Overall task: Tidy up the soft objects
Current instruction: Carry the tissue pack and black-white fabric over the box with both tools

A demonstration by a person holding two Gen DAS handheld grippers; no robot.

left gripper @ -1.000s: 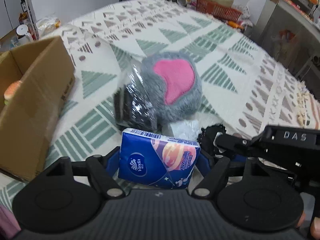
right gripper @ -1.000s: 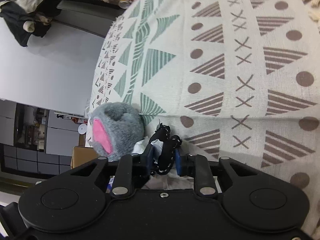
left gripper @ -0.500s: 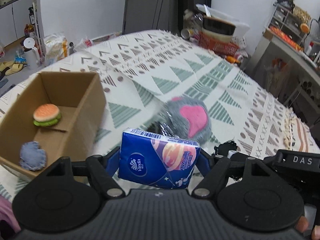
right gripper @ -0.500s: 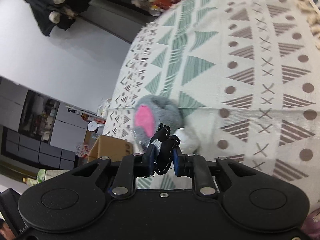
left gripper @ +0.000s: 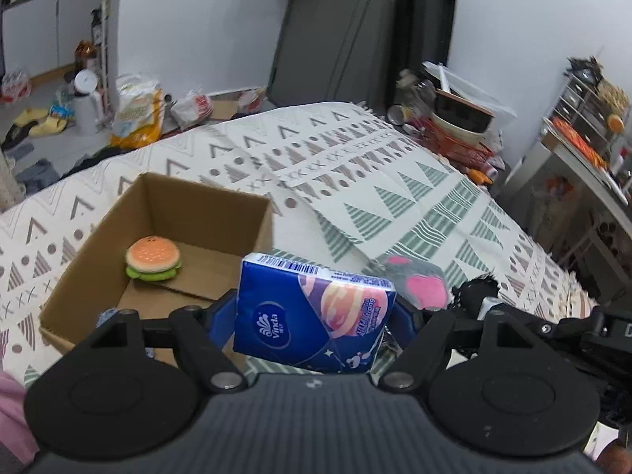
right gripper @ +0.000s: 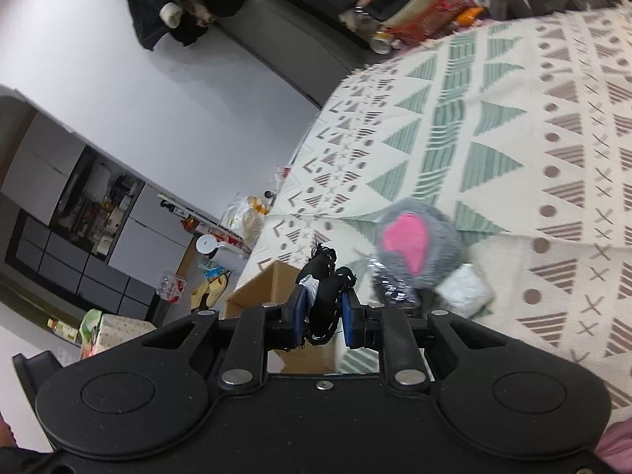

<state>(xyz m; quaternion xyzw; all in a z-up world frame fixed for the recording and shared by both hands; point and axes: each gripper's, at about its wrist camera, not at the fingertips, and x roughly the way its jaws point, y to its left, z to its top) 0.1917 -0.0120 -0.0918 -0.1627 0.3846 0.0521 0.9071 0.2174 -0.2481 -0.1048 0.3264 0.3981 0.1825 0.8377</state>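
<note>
Both grippers loaded above the patterned cloth (left gripper: 395,181).
Left gripper (left gripper: 314,316) clamps a blue tissue pack (left gripper: 312,316); open cardboard box (left gripper: 98,260) at ten o'clock. Right gripper (right gripper: 322,312) pinches a black fabric piece (right gripper: 324,296); grey-pink plush (right gripper: 418,245) at one o'clock.

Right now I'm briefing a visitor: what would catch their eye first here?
The blue tissue pack, clamped in the left tongs just right of the cardboard box. Next, the toy burger inside that box, and the grey plush with its pink patch lying on the patterned cloth.
</note>
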